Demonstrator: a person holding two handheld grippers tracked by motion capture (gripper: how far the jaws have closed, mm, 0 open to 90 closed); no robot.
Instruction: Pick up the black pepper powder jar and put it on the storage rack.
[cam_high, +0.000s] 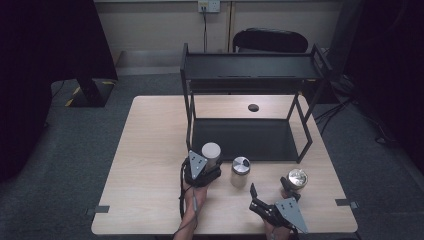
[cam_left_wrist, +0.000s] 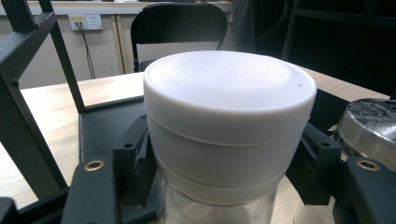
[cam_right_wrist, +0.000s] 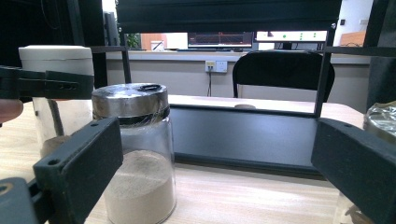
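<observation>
Three jars stand in a row along the near half of a light wooden table (cam_high: 150, 150), in front of a black two-tier shelf rack (cam_high: 250, 70) whose lower tray rests on the tabletop. A black chair (cam_high: 270, 40) sits beyond the far edge.

At the left of the row, the white-lidded jar (cam_high: 211, 152) stands just before the rack's front left post, and the left gripper (cam_high: 202, 170) has its jaws closed against the glass on both sides, right under the lid. The left gripper view shows those black jaws pressing either side of the jar.

The middle jar (cam_high: 240, 171), silver-capped and part filled with pale powder, stands free just beside it.

The right gripper (cam_high: 272, 202) rests low near the table's front edge with its jaws spread wide, holding nothing; the third jar (cam_high: 296, 180), also metal-capped, stands by its right jaw.
</observation>
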